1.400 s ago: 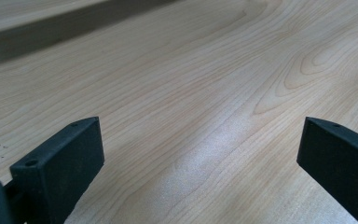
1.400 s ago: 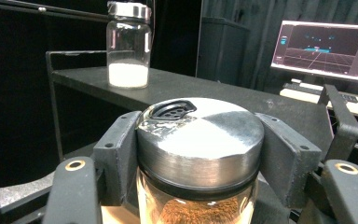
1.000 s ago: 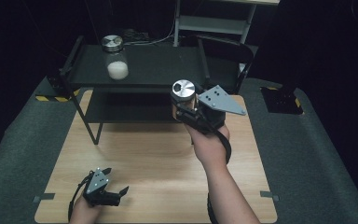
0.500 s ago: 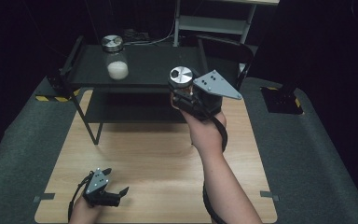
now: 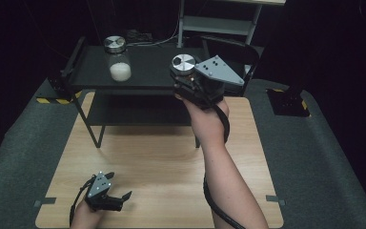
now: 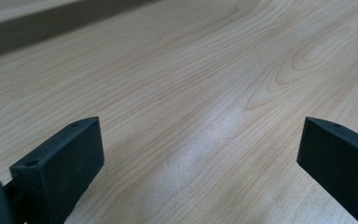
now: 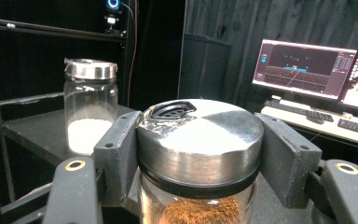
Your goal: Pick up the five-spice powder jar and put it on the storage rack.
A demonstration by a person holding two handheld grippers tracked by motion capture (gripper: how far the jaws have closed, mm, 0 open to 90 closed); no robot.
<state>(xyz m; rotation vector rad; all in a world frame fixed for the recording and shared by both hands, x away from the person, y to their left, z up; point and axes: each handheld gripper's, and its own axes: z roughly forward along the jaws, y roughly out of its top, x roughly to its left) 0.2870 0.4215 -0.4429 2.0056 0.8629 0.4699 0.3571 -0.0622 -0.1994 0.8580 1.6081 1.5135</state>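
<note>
Left gripper rests low on the wooden table at the near left corner, jaws spread wide with nothing but bare wood between them. Right gripper is held up over the front edge of the black shelf rack, jaws clamped on either side of the metal lid of a glass jar; brown powder shows in the jar below the lid. Farther back, a second jar holding white powder stands upright on the rack's top shelf, well to the left. Beyond, monitors glow.
</note>
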